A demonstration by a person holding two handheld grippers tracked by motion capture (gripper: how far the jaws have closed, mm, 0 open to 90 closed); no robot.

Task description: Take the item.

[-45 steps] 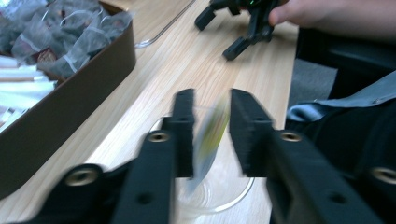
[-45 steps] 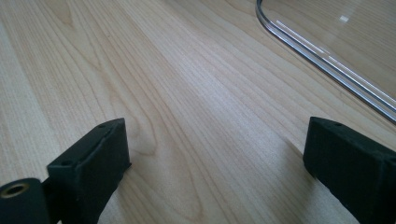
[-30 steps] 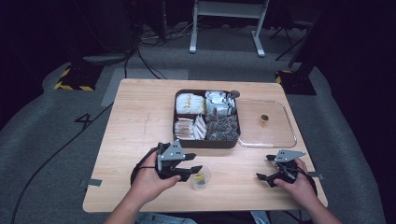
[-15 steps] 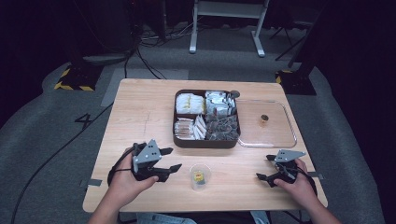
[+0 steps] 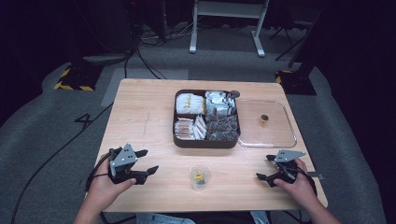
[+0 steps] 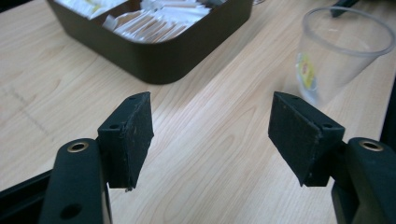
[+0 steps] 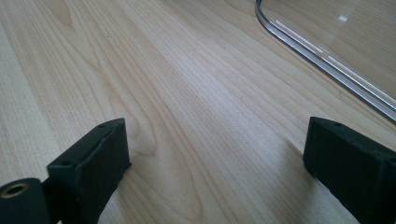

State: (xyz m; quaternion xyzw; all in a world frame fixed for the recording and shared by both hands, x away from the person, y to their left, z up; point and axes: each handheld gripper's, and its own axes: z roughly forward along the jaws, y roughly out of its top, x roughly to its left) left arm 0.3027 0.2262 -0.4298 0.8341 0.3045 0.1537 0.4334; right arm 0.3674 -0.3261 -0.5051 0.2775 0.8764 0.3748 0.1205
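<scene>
**Cup standing alone between two idle grippers**

Risk is sitting mostly with the clear plastic cup (image 5: 200, 176): you are leaving it upright near the front edge of the table (image 5: 140, 116), mouth up, long axis vertical, with a small yellow-labelled item inside. It looks light and likely to tip, so if you are swinging the left gripper (image 5: 145, 163) across low, one jaw could be clipping the rim and rolling it off the front. You are holding that gripper released, jaws spread with nothing between them, and the cup is standing ahead of its right jaw. The right gripper (image 5: 266, 169) is also lying spread and empty, close to the corner of the clear lid (image 5: 275, 133) beside the dark compartment tray (image 5: 205, 141); a careless sweep there could be nudging the lid.
</scene>
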